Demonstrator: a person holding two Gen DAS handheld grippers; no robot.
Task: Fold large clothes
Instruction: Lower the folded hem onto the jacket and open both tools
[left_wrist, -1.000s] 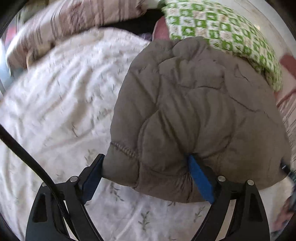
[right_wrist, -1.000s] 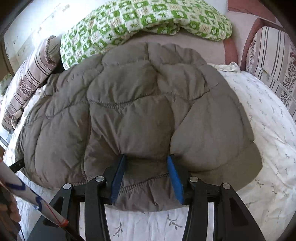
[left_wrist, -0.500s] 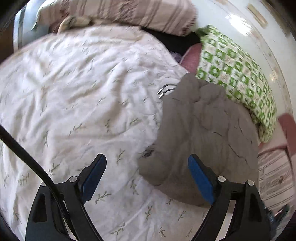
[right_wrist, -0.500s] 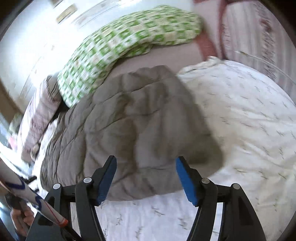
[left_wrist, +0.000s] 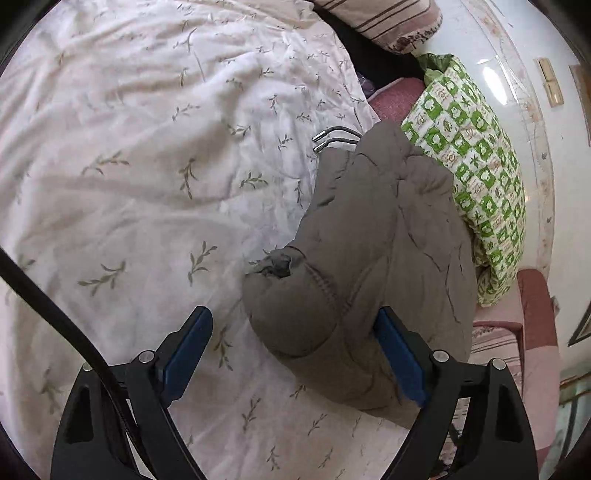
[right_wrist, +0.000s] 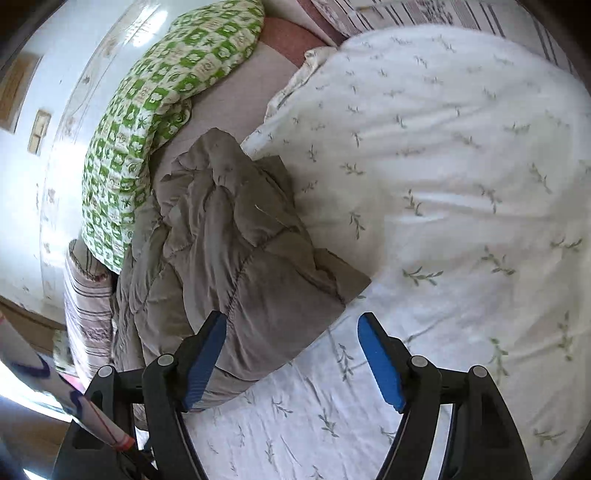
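Seeing: we log both wrist views over a bed, each pointing down at the bedding.
Jacket: grey quilted jacket (left_wrist: 373, 266) lies bunched and folded on the white leaf-print sheet (left_wrist: 140, 177); two metal-tipped drawcords (left_wrist: 334, 137) poke out at its far end.
Left gripper: left gripper (left_wrist: 295, 354) has its blue pads spread wide; we see the near end of the jacket lying between the fingers, up against the right-hand pad, well clear of the left-hand one. Nothing pinched.
Right gripper: right gripper (right_wrist: 291, 360) has just been opening its jaws; pads stand apart, jacket (right_wrist: 236, 258) edge sits ahead of and beside the left-hand finger, bare sheet (right_wrist: 461, 184) between the tips and past the right-hand finger. No grip.
Beyond the fingers: green checked quilt (left_wrist: 476, 177) lies just past the jacket; striped pillow (left_wrist: 388, 22) farther off.
Near left-hand finger, right view: white stick with red tip (right_wrist: 74, 406).
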